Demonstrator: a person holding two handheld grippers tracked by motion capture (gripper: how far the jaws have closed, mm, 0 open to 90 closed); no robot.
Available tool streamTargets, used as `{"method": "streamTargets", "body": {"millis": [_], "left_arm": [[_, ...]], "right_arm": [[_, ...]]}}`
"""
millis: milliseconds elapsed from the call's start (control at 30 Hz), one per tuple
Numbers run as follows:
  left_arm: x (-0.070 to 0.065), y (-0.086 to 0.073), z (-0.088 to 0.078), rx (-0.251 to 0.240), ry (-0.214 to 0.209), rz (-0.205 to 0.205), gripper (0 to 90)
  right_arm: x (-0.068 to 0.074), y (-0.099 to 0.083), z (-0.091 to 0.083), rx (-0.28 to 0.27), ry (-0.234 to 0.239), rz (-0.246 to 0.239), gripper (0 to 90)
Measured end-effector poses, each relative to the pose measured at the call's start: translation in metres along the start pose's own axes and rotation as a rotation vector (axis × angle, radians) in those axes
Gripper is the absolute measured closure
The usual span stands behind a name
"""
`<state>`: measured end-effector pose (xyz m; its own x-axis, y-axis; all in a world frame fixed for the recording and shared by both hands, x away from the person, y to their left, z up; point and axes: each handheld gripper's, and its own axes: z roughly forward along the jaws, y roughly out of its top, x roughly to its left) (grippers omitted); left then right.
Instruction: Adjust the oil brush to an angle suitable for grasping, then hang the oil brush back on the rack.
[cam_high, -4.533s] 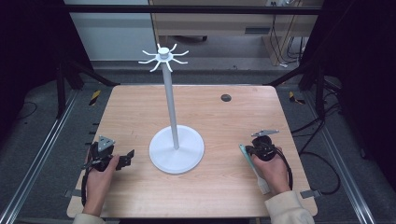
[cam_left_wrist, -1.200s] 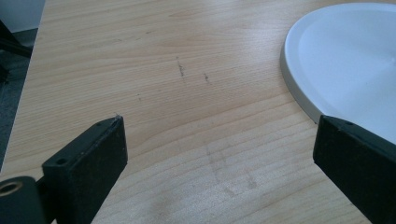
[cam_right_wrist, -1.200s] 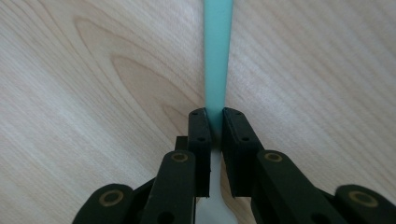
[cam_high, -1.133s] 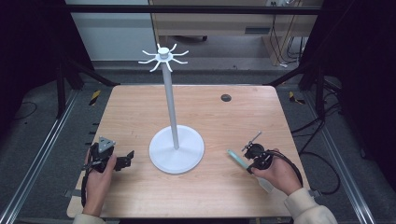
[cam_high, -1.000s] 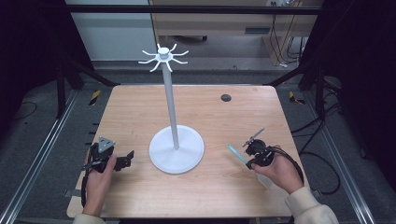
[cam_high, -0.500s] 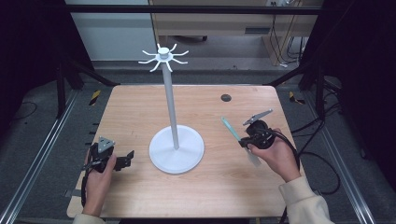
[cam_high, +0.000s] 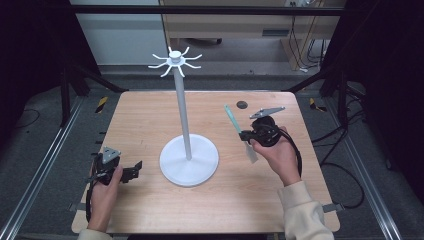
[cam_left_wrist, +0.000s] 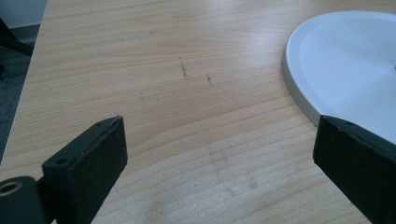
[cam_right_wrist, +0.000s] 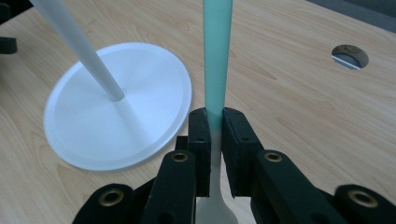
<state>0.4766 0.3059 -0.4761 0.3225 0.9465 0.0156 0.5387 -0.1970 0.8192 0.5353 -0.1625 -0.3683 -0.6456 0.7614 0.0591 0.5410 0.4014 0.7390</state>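
A white stand has a round base, a thin pole and a crown of hooks at the top. My right gripper hangs above the table to the right of the pole, shut on a utensil with a teal handle and a white blade. In the right gripper view the pads clamp the utensil where teal meets white, and the handle points away past the stand base. My left gripper rests open at the front left, with bare wood between its jaws.
The wooden table has a small round hole near its back edge, just behind the right gripper. The stand base lies close to the left gripper's right jaw. Metal frame rails and cables run beside the table.
The right hand has lifted the utensil off the table and carried it away from the front edge toward the back. The left hand has stayed where it was.
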Motion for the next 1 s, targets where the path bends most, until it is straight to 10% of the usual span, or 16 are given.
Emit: {"method": "streamTargets", "body": {"millis": [1000], "left_arm": [[0.004, 0.004, -0.003, -0.024, 0.006, -0.020, 2.6]], "right_arm": [[0.020, 0.013, -0.051, -0.307, 0.038, -0.005, 82.3]]}}
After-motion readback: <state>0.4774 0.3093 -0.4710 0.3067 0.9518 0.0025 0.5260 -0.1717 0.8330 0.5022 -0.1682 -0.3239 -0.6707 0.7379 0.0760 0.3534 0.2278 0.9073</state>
